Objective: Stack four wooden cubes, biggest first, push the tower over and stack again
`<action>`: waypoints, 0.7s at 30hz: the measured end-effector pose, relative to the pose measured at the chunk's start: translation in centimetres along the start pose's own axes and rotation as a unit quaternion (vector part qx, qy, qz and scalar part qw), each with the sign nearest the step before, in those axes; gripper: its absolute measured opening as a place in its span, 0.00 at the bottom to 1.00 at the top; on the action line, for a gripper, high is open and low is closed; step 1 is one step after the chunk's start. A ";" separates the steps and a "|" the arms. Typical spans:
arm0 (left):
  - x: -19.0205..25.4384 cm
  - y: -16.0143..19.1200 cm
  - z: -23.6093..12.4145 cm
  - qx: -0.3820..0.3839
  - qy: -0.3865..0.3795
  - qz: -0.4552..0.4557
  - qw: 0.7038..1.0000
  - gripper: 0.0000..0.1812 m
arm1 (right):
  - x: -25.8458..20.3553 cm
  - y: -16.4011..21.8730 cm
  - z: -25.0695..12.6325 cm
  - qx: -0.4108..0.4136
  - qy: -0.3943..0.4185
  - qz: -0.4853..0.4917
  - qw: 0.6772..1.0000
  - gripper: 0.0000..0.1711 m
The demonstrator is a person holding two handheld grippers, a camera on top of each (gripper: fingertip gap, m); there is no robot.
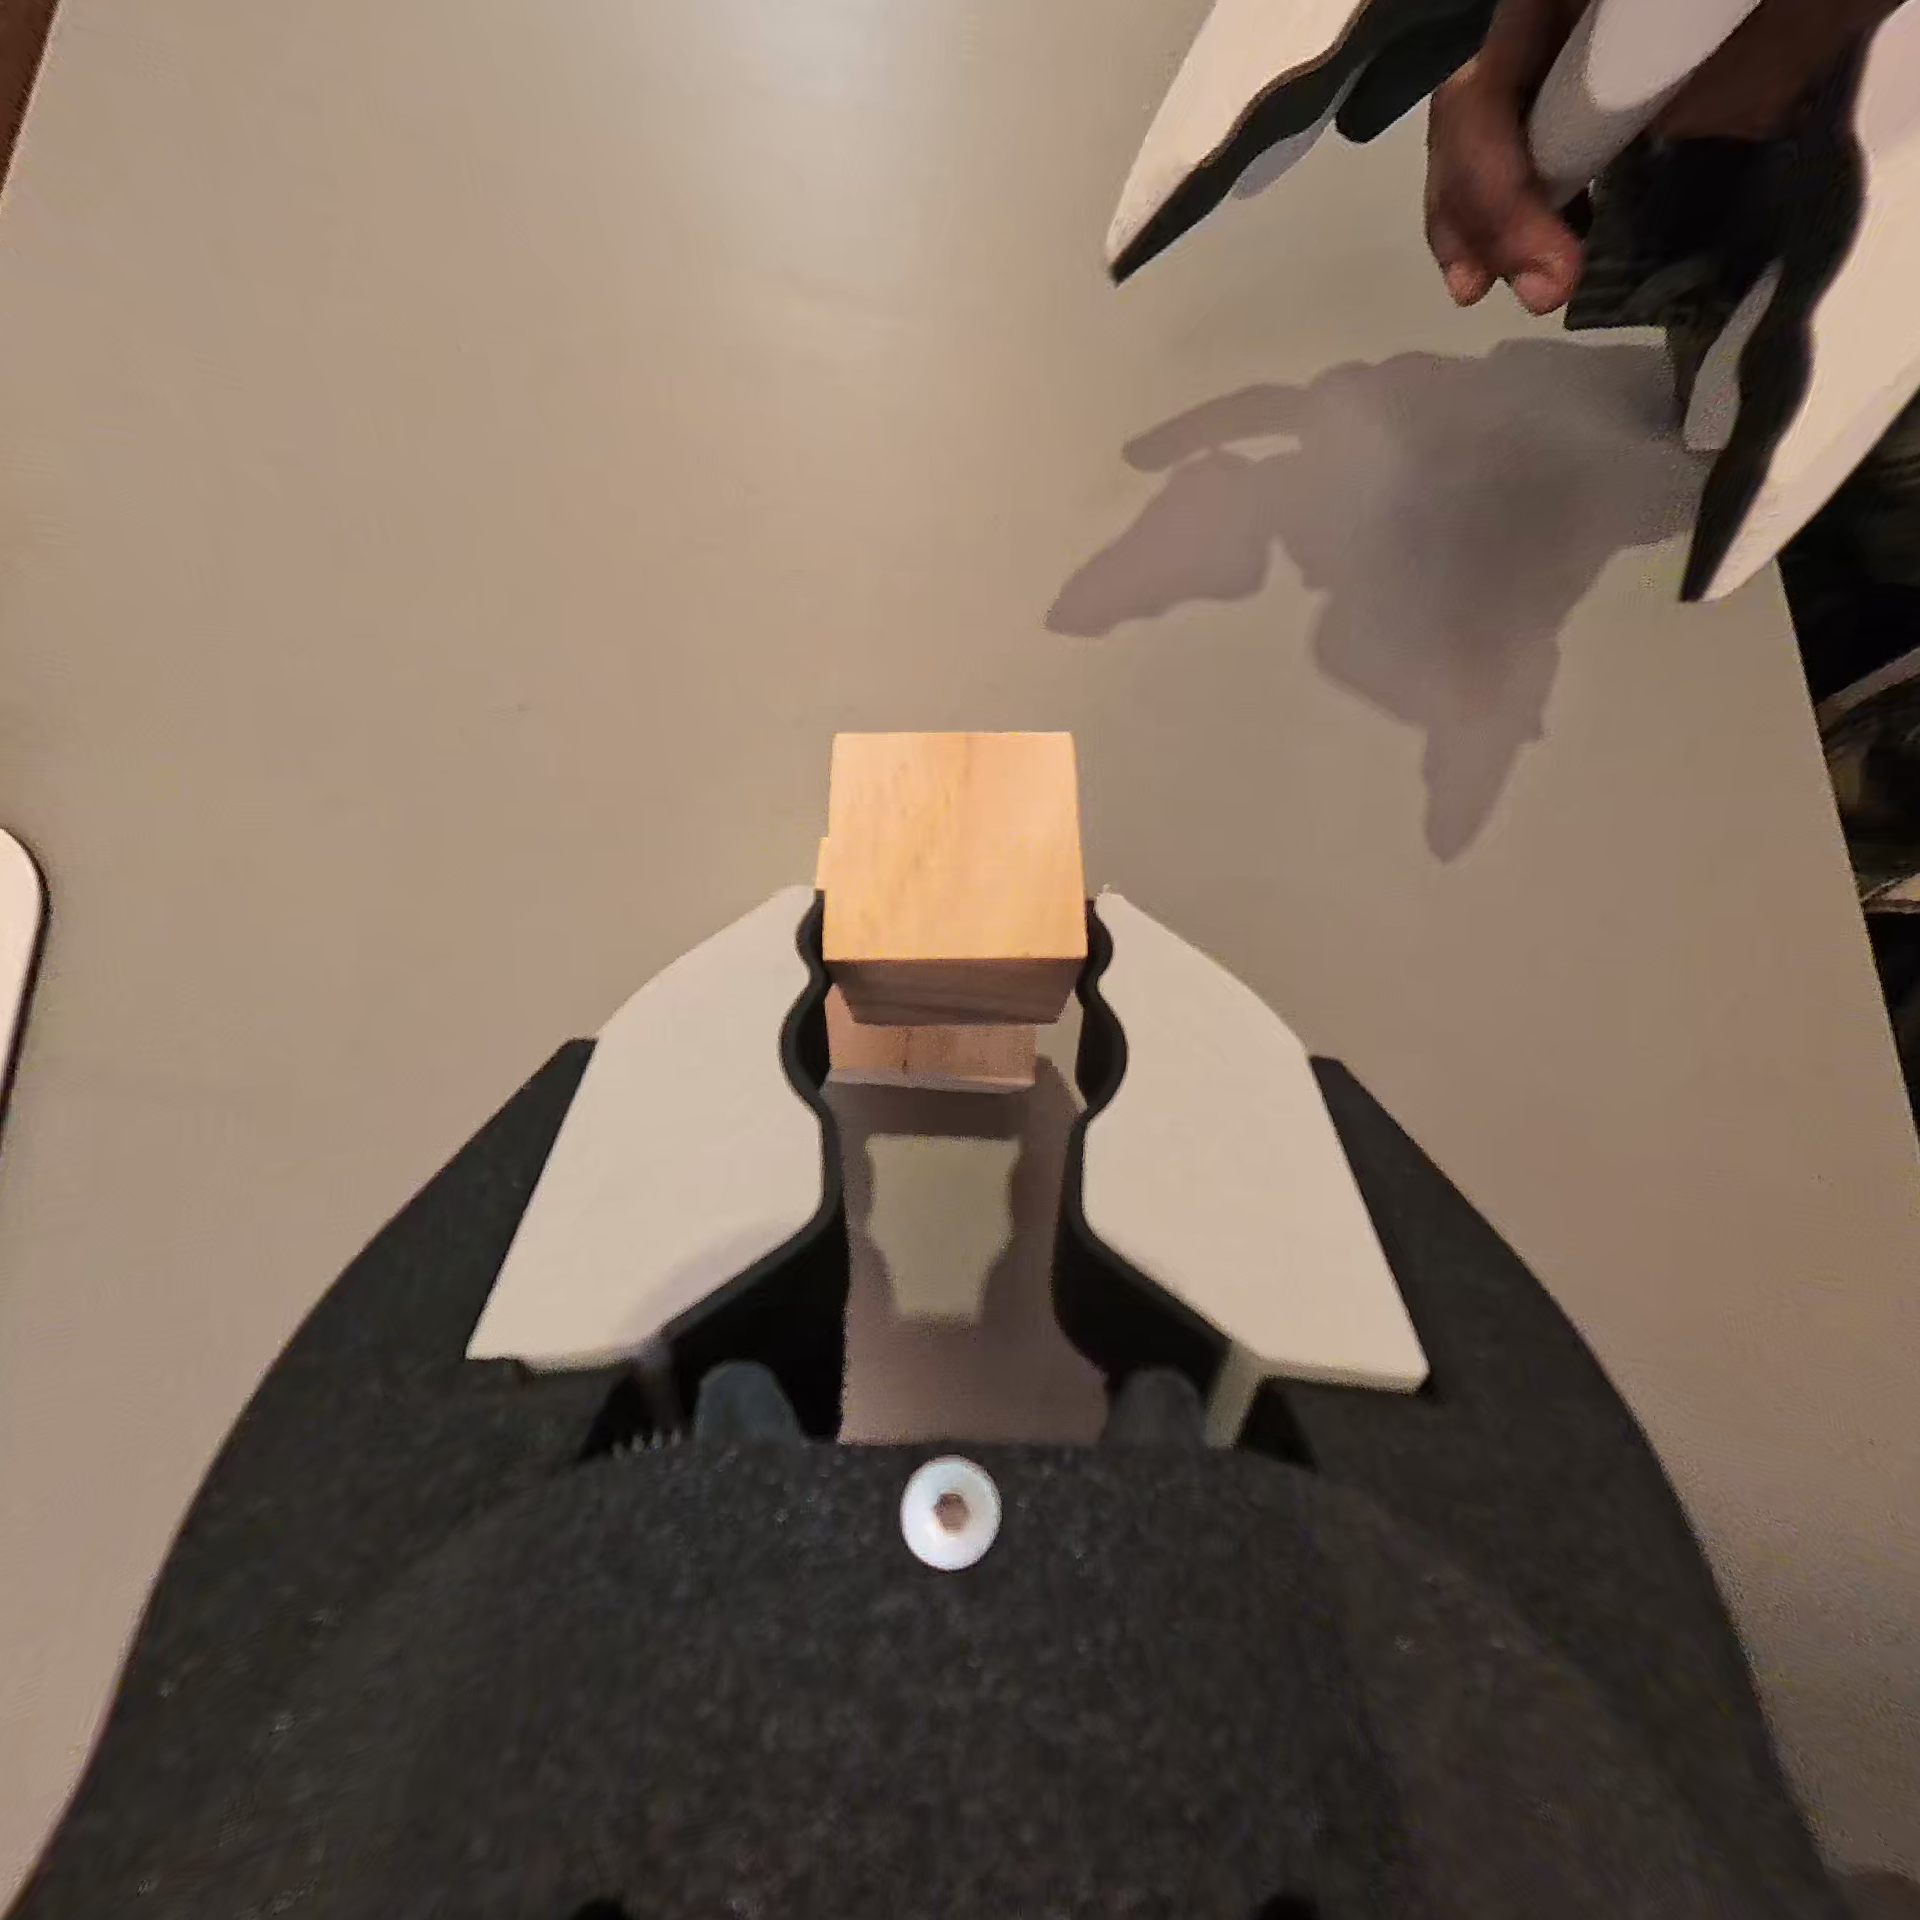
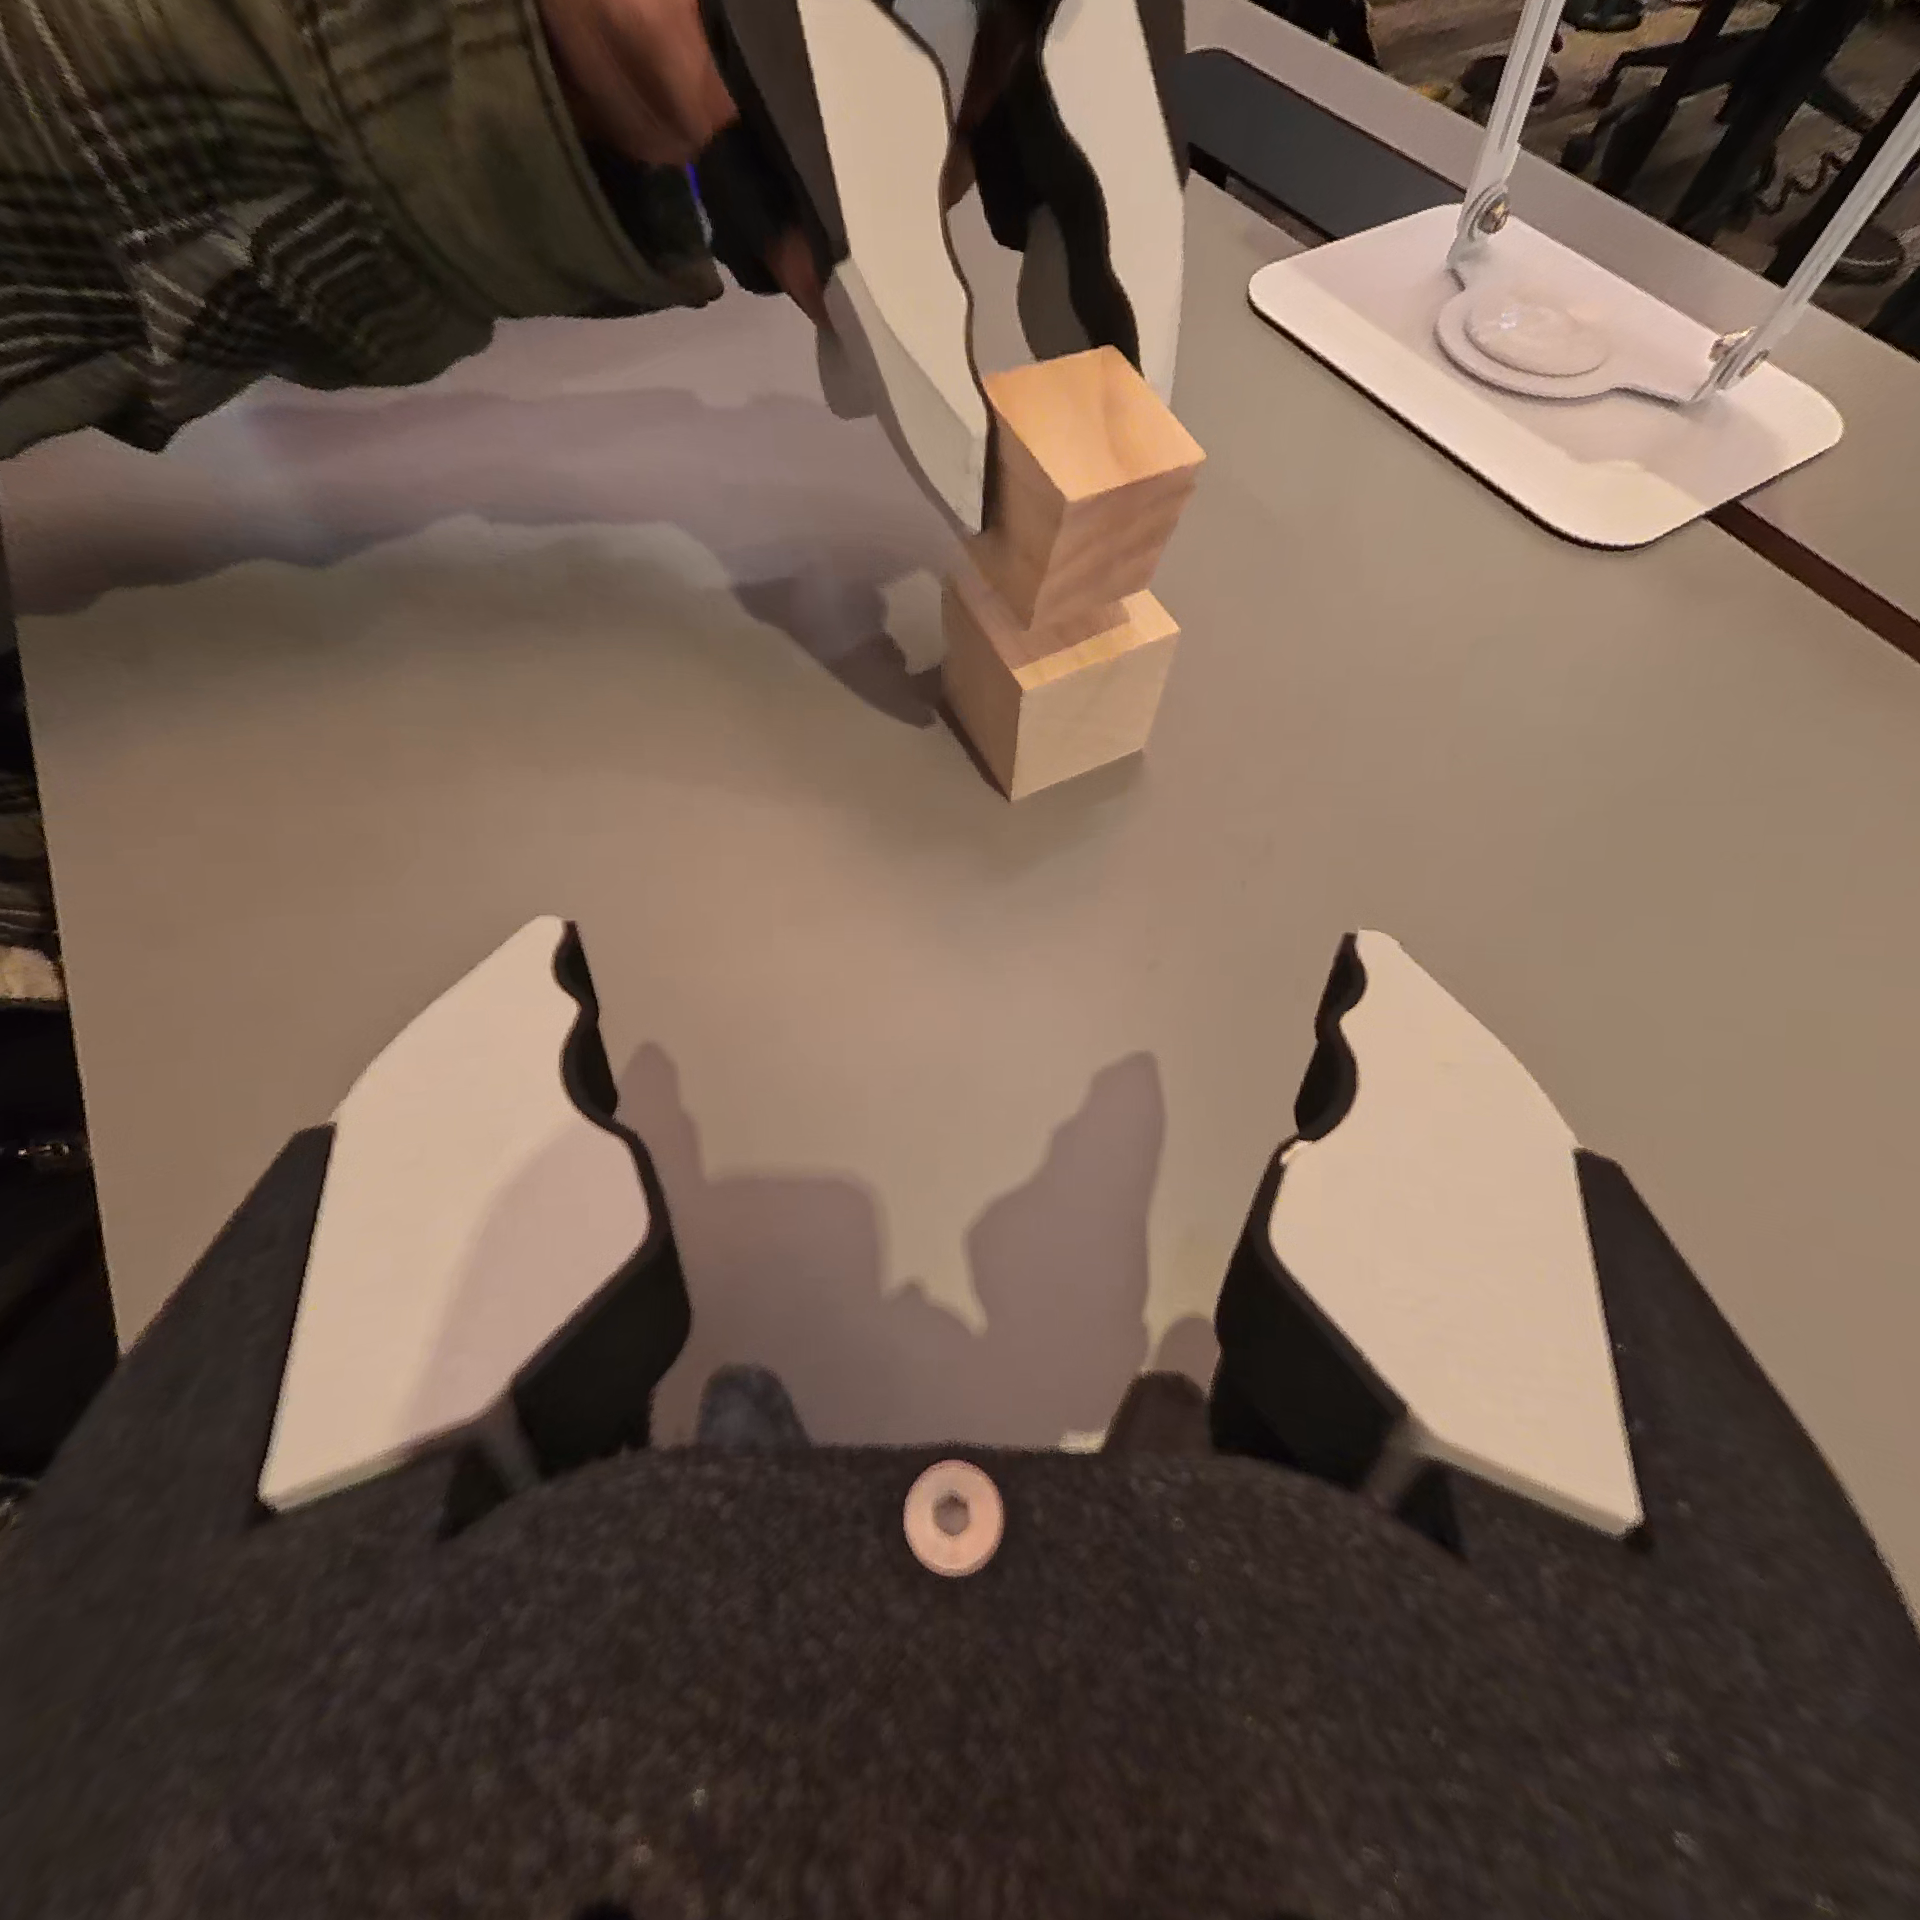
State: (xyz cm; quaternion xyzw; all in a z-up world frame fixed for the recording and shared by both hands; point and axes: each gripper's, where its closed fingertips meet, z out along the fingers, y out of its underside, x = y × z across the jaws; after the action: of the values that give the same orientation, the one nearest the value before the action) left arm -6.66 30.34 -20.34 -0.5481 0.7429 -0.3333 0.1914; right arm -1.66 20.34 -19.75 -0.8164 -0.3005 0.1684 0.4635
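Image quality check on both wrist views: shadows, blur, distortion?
Left wrist view: sharp on the held cube between the left gripper fingers; the far right gripper and hand are motion-blurred and cast a soft shadow on the table. Right wrist view: the right gripper casts a finger shadow; the sleeve is smeared; wide-angle bending at the edges.

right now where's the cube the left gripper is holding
The held cube sits between the fingers of the left hand-held gripper, tilted on top of the bottom cube mid-table; in the right wrist view the white lamp base lies to its right.
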 end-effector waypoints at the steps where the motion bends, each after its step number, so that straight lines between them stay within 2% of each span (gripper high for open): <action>1: 0.0 -0.1 0.1 0.000 0.002 0.003 1.000 0.25 | 0.1 0.0 -0.1 0.000 0.001 -0.001 1.000 0.75; 21: -0.6 1.1 0.9 0.033 0.021 0.022 0.999 0.25 | -0.4 -0.5 -0.2 0.016 -0.019 -0.007 1.000 0.74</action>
State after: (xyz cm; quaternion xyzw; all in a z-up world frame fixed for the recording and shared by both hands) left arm -6.63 30.86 -21.81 -0.5181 0.7470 -0.3649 0.2011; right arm -2.03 20.12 -19.19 -0.8036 -0.3121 0.1851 0.4718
